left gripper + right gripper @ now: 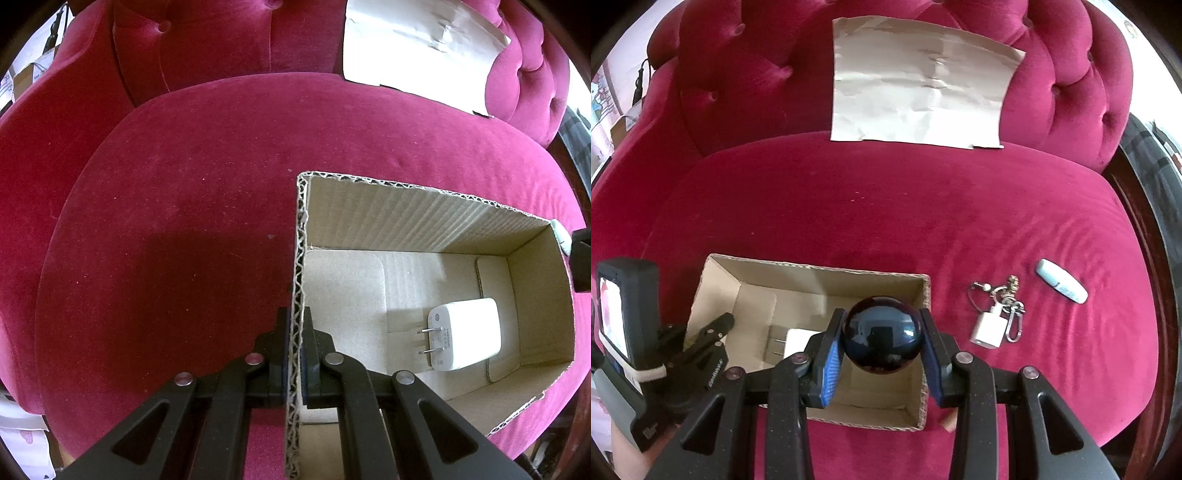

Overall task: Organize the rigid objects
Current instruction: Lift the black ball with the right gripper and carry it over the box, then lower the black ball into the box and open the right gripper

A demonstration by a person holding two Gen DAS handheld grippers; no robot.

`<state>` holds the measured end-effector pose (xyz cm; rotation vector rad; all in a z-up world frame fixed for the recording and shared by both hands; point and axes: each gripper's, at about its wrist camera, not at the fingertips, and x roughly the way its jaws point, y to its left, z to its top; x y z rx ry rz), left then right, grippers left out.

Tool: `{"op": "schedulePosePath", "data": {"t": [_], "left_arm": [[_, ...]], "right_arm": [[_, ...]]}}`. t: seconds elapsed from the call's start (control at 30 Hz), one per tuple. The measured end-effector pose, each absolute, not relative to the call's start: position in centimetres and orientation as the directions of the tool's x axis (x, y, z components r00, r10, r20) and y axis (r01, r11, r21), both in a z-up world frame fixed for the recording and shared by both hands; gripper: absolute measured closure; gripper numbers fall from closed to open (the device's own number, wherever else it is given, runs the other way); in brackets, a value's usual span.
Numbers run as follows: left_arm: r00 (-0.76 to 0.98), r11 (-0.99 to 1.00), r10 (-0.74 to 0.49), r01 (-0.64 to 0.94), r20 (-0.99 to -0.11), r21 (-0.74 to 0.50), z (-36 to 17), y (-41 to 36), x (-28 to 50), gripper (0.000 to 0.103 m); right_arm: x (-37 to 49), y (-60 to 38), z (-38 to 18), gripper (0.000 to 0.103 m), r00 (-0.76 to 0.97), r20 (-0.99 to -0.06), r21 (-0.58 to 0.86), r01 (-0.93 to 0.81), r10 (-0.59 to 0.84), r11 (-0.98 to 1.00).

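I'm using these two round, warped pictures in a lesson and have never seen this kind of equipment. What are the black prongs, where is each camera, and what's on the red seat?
Each picture comes from a camera on a hand-held gripper, looking along its two fingers. No robot arm; a person carries both. In the left view, the left gripper pinches the wall of a cardboard box holding a white plug adapter. In the right view, the right gripper grips a dark glossy ball over that box. On the red seat lie keys and a pale blue case.

We see a crimson velvet sofa (886, 206) with a tufted backrest (1071, 85), and a creased sheet of brown paper (919, 92) leaning against it at upper centre.
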<state>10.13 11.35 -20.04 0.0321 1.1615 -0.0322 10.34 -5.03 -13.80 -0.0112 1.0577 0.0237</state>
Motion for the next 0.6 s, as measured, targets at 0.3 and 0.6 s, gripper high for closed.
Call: {"op": "schedulePosePath", "data": {"t": [0.3, 0.6], "left_arm": [[0.396, 0.999, -0.013, 0.048, -0.918, 0.006, -20.0, 11.4, 10.2, 0.099], [0.397, 0.999, -0.014, 0.048, -0.918, 0.006, -20.0, 11.4, 10.2, 0.099]], "right_arm": [[11.4, -3.0, -14.8, 0.063, 0.489, -0.87, 0.035, -0.053, 0.057, 0.998], [12.5, -1.2, -16.4, 0.063, 0.482, -0.871, 0.069, -0.078, 0.098, 0.995]]}}
